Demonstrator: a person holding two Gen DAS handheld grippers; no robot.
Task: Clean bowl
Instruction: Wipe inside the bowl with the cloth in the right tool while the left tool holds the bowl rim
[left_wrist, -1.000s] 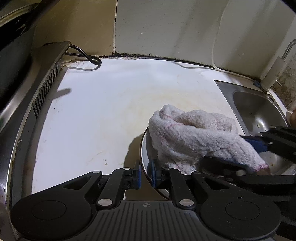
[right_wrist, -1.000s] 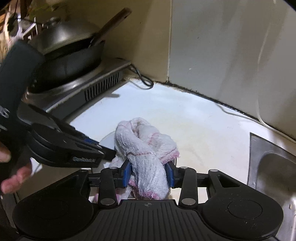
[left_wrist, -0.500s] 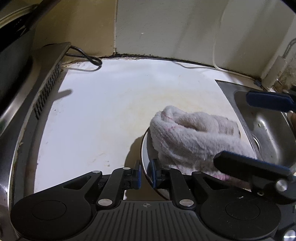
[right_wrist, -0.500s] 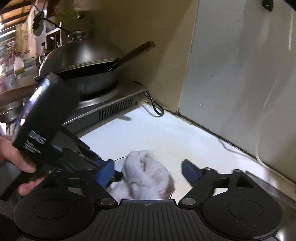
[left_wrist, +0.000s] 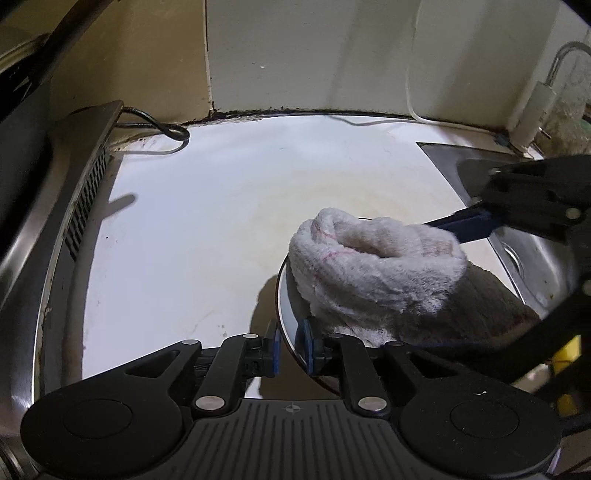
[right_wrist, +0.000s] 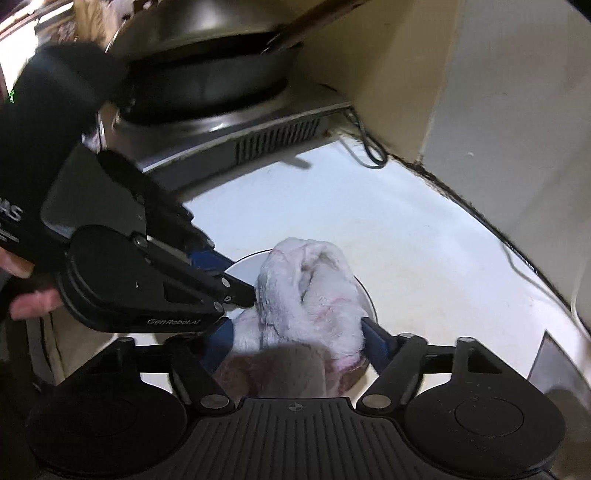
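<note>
White counter (left_wrist: 207, 229), left gripper (left_wrist: 290, 347) clamping bowl (left_wrist: 286, 295) rim, right gripper (right_wrist: 299, 343) closing around towel (right_wrist: 310, 291) inside bowl.

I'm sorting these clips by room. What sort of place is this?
Most likely a home kitchen: a dark wok sits on a metal stove, a stainless steel sink is set into the white countertop, and a white terry cloth rests in a bowl.
</note>
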